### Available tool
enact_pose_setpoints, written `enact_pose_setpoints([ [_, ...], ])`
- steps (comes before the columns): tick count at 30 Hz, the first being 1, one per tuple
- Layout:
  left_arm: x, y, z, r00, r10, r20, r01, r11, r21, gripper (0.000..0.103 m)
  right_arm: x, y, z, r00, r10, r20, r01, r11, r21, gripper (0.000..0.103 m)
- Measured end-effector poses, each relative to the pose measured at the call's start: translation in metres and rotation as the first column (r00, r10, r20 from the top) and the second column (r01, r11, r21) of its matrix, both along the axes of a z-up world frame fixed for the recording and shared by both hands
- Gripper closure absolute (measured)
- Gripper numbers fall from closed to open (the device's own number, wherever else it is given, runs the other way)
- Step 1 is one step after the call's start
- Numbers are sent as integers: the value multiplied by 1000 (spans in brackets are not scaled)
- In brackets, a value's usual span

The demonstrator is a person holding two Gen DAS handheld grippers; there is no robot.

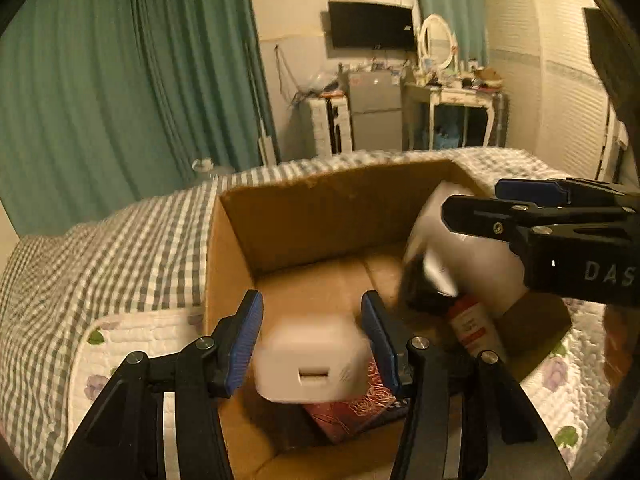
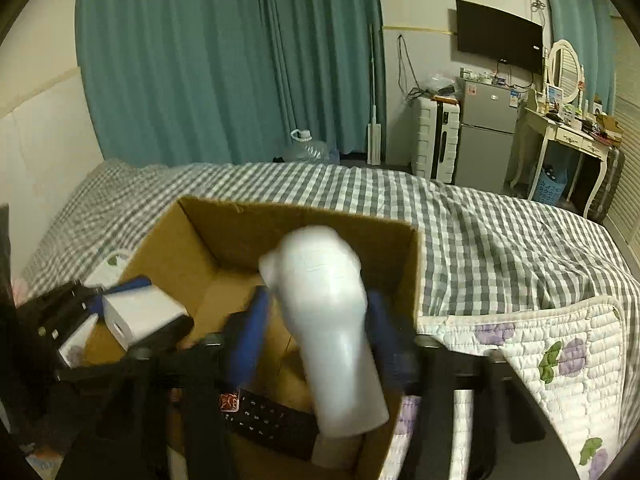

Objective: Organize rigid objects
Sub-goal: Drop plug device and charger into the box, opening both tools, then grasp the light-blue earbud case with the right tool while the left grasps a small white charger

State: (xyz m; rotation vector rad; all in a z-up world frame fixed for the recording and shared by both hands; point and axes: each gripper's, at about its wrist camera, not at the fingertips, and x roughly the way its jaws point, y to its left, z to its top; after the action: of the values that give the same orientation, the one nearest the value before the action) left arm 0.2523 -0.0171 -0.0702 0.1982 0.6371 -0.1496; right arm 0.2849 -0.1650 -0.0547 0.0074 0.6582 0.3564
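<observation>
Left wrist view. Looking down along the left gripper [image 1: 310, 298], tilted toward the open cardboard box [image 1: 320, 208] on the bed. Released: blue pads standing just off a white charger cube [image 1: 312, 356], blurred, loose between them above the box floor. Entering from the right, over the box's right side, the right gripper [image 1: 472, 200], with a white bottle [image 1: 472, 272] beneath its fingers. Down inside the box, a small red-and-white labelled bottle [image 1: 472, 328] and a red patterned packet [image 1: 360, 404]. Around the box, a gingham cover [image 1: 120, 248] and a floral quilt [image 1: 132, 332]. Open room toward the back wall of the box.

Right wrist view. Looking down along the right gripper [image 2: 318, 312], angled over the same box [image 2: 304, 220]. Let go: pads apart, with the white bottle [image 2: 332, 320] blurred and unclamped between them, tilted, base toward the camera. At left, the left gripper [image 2: 148, 308] with the charger cube [image 2: 136, 316] between its fingers, at the box's left wall. Below, a dark keypad-faced thing [image 2: 264, 420] on the box floor. Right of the box, bare gingham cover [image 2: 480, 240], then the quilt [image 2: 560, 340] to the bed's edge.
</observation>
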Motion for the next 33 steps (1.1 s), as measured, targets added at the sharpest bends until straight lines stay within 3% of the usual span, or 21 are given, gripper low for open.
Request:
enact_pose_setpoints([
  [1,-7,-1,6,1000,-4,16,4,1000,3,46,-3,-3,3,1000,-2,7,2,1000,13,26],
  [8,-68,12,30,999,30,20,-29,998,-58,44,-62,-35,27,997,-51,66,47,997,62,24],
  [16,-115,14,-9,997,19,-74,-26,994,-104,44,-124,-54,-21,996,-74,-54,78,995,67,23],
  [24,-98,7,-77,972,37,-230,-41,999,-13,44,-130,-42,-48,993,-63,-97,64,998,-2,23],
  [33,-64,-13,-109,951,23,-309,6,996,92,46,-112,-36,-66,979,-61,-192,56,998,-32,23],
])
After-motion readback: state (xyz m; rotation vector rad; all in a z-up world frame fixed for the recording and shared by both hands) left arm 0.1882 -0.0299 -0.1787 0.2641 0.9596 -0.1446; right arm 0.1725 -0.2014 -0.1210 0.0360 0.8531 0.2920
